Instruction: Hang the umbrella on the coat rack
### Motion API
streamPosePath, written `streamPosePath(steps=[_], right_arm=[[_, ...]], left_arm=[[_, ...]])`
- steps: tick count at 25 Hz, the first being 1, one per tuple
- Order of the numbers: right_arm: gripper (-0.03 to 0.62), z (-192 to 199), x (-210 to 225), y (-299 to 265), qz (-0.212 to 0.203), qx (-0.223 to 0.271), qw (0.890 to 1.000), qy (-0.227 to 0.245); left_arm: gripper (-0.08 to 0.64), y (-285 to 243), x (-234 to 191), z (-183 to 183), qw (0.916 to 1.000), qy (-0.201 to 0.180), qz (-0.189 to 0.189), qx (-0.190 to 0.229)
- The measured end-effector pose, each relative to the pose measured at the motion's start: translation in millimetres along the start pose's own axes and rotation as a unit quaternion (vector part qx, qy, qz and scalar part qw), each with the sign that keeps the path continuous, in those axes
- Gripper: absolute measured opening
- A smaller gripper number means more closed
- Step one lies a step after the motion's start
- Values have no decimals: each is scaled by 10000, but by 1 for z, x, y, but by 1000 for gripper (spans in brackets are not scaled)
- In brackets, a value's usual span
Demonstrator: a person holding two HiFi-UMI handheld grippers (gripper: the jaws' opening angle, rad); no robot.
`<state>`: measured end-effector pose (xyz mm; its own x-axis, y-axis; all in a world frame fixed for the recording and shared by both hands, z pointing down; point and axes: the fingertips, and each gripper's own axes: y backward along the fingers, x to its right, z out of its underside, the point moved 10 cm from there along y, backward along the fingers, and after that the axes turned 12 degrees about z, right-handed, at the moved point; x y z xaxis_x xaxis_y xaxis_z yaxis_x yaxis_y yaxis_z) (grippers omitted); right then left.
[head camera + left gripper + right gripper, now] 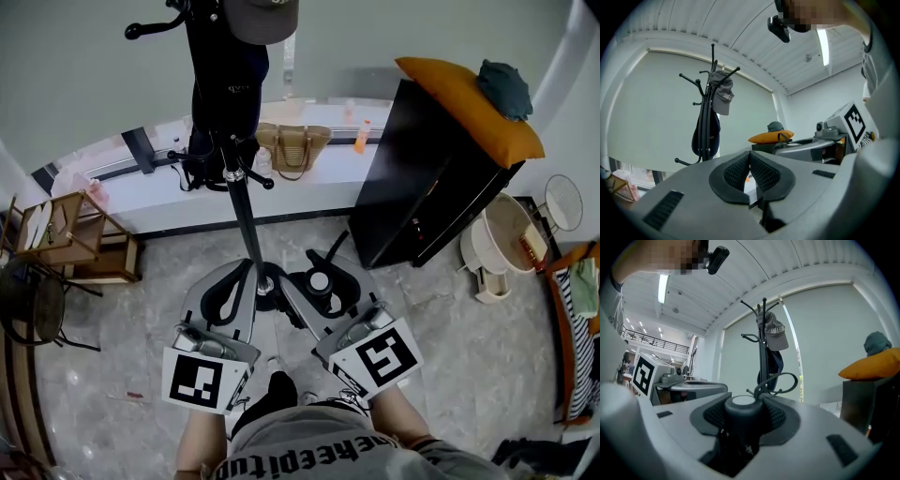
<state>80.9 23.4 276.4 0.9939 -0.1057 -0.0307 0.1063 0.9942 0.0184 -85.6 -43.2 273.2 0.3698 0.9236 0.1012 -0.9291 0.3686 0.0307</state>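
Hold on the folded umbrella (742, 409) by the right hand-held gripper (322, 292): pinches the black handle, white end cap up, wrist strap (781, 380) looping forward. Left hand-held gripper (750, 161): pressed together, empty. Probably light, stiff at the handle, soft lower down; smooth plastic, so may slip or swing. Best kept by the handle, strap free for a hook. Coat rack (246, 220) just ahead on glossy grey floor (122, 375), already carrying a cap (262, 19); black cabinet (422, 197) near on the right.
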Motion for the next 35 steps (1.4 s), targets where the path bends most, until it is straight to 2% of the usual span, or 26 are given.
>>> streamPosePath(steps=[11, 20, 28, 35], right_arm=[[184, 5, -1, -56, 72, -60, 10000, -9], [184, 16, 4, -81, -119, -223, 9997, -74], [184, 27, 23, -107, -689, -424, 9967, -44], [184, 39, 39, -133, -1277, -645, 9897, 31]], left_arm=[[15, -13, -54, 7, 10000, -19, 51, 52], [15, -21, -70, 16, 9998, 106, -104, -166], [15, -40, -70, 18, 9977, 178, -575, -324], [15, -57, -70, 18, 9928, 276, -1109, -368]])
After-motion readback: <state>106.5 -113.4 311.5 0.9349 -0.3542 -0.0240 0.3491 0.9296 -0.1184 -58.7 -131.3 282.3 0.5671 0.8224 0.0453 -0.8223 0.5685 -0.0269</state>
